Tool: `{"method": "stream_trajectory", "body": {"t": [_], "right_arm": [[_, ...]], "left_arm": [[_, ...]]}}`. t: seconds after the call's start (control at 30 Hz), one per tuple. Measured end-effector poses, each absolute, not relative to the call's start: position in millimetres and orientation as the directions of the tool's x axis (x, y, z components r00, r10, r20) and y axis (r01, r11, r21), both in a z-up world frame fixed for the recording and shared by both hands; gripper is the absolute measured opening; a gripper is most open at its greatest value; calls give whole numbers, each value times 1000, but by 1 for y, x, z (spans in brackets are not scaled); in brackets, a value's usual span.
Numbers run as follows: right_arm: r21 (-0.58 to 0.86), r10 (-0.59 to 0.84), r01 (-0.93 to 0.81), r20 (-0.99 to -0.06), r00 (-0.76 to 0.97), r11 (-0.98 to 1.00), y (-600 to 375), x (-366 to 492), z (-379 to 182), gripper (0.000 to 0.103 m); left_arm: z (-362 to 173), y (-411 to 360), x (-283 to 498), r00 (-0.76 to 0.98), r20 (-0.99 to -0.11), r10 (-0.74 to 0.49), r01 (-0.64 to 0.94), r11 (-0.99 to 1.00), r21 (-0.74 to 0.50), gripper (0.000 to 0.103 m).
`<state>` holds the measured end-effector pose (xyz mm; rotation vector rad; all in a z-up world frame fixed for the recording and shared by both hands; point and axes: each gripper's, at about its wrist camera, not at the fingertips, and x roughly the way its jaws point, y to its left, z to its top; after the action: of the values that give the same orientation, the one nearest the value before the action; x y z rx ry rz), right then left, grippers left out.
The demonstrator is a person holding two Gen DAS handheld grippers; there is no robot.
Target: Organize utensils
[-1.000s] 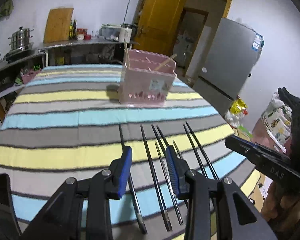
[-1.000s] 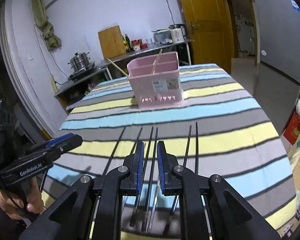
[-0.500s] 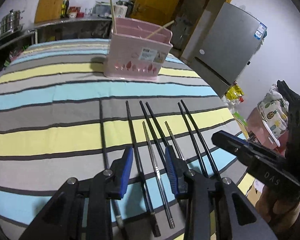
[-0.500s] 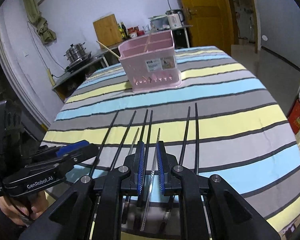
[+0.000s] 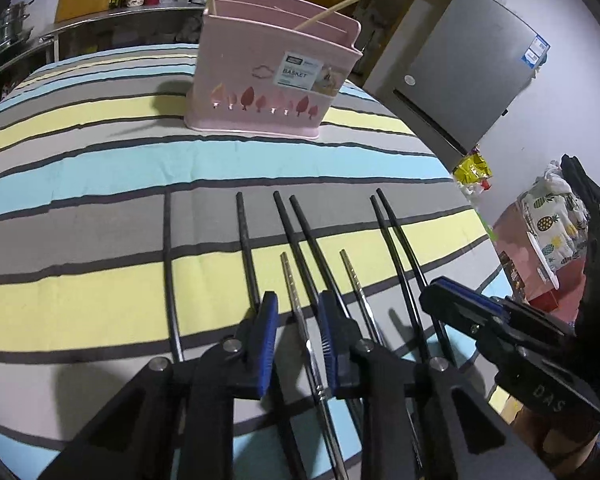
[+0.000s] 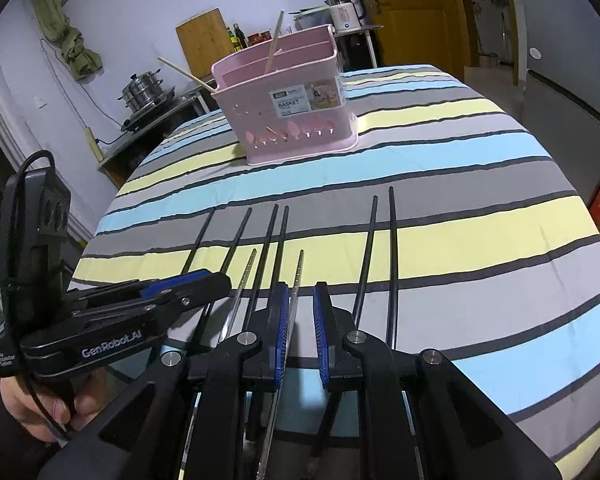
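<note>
Several black chopsticks (image 5: 246,252) and two metal chopsticks (image 5: 354,280) lie side by side on the striped tablecloth (image 5: 100,160). My left gripper (image 5: 299,316) hangs low over them. Its jaws are closing, with one metal chopstick (image 5: 292,288) lying between the fingers and a gap on both sides. My right gripper (image 6: 300,312) stands narrowly open over the other metal chopstick (image 6: 298,276), which runs under its left finger. Each gripper shows in the other's view: the right gripper (image 5: 452,300) and the left gripper (image 6: 216,282). Behind stands a pink basket (image 6: 292,112) holding two wooden chopsticks (image 6: 274,42).
A grey fridge (image 5: 472,80) and bags on the floor (image 5: 548,220) lie beyond the table's right edge. A counter with a steel pot (image 6: 144,88), a cutting board (image 6: 202,38) and a kettle (image 6: 344,10) runs along the back wall.
Both grippers have come down and forward toward the row of chopsticks. The left jaws have narrowed around a metal chopstick. The right jaws kept the same small gap.
</note>
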<state>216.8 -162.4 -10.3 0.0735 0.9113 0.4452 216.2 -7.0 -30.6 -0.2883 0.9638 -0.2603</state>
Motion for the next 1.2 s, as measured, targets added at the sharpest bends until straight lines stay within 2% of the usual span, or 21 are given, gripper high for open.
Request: {"method": "stream_trajectory", "body": {"t": [0.17, 0.37, 0.67, 0.8, 1.2], "right_arm": [[254, 406, -340, -749, 523, 906, -163, 220, -14, 13], [258, 409, -339, -750, 520, 905, -164, 223, -16, 13], [263, 412, -340, -753, 513, 903, -162, 227, -18, 13], [262, 414, -346, -758, 504, 901, -158, 229, -20, 13], [241, 393, -363, -809, 437, 900, -134, 258, -36, 13]], "left_arm": [[-37, -10, 224, 527, -783, -331, 80, 936, -342, 22], [-41, -11, 228, 518, -802, -296, 72, 950, -303, 14], [-44, -17, 234, 503, -825, -259, 94, 965, -246, 12], [-46, -14, 236, 489, -825, -282, 110, 959, -262, 8], [-47, -12, 239, 478, -827, -296, 123, 955, -270, 7]]}}
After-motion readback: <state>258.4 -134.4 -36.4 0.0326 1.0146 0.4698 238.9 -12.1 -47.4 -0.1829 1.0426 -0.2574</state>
